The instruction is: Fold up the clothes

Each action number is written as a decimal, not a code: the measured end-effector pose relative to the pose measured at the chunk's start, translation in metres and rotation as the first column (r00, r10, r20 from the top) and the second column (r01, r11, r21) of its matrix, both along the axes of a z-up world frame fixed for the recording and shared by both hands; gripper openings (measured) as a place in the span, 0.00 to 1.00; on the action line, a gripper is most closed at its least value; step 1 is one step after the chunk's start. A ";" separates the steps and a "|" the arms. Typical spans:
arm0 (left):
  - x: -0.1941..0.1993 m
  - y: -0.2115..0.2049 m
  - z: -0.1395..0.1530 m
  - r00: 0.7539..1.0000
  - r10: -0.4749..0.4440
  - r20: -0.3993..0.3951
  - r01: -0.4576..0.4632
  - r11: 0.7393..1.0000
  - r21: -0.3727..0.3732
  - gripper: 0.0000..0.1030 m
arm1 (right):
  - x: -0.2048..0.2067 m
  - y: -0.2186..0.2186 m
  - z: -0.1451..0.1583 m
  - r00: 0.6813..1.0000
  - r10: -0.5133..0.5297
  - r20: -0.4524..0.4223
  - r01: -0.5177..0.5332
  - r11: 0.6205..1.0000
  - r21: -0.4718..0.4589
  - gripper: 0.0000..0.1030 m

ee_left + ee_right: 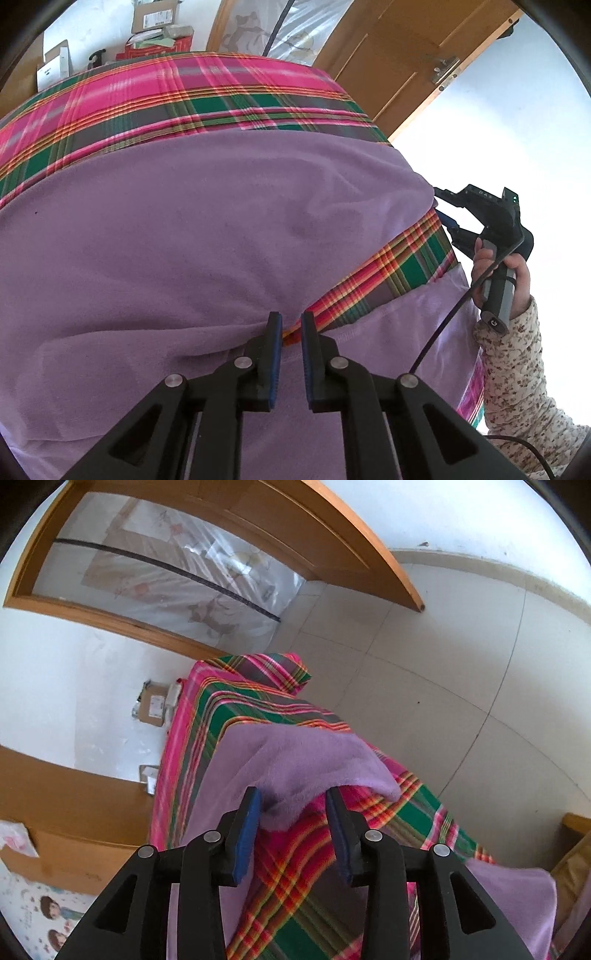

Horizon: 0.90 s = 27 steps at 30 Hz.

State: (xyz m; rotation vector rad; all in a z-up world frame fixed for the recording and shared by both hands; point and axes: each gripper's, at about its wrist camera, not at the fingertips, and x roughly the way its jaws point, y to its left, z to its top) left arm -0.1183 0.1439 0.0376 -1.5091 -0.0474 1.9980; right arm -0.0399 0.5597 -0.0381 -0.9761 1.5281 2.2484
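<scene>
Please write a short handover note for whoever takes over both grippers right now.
Left gripper: jaws nearly shut, at the edge of the purple fleece garment; a grip is unclear.
Right gripper: open, holding nothing, a folded-over fleece corner just ahead.
The garment lies on the plaid cloth, partly folded.
Left: finish and flatten the folds.

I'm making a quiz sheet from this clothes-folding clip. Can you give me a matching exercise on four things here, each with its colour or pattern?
Column one:
1. garment
2. bedcover
3. door
4. sleeve

Column two:
a. small flower print
b. plain lilac
c. orange-brown wood
d. pink and green plaid

Pairs: 1-b, 2-d, 3-c, 4-a
</scene>
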 end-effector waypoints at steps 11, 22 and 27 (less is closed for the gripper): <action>-0.002 0.005 -0.007 1.000 0.013 0.024 -0.013 1.000 -0.018 0.10 | 0.007 0.007 0.004 1.000 -0.009 -0.020 0.009 1.000 0.015 0.05; -0.003 0.006 -0.009 0.999 0.019 0.030 -0.018 1.000 -0.019 0.10 | 0.021 0.025 0.004 0.999 -0.048 0.009 0.047 0.997 0.060 0.04; -0.001 0.002 -0.003 1.000 0.026 0.012 -0.026 1.000 -0.013 0.10 | 0.028 0.027 -0.001 0.998 -0.057 0.040 0.054 0.996 0.073 0.04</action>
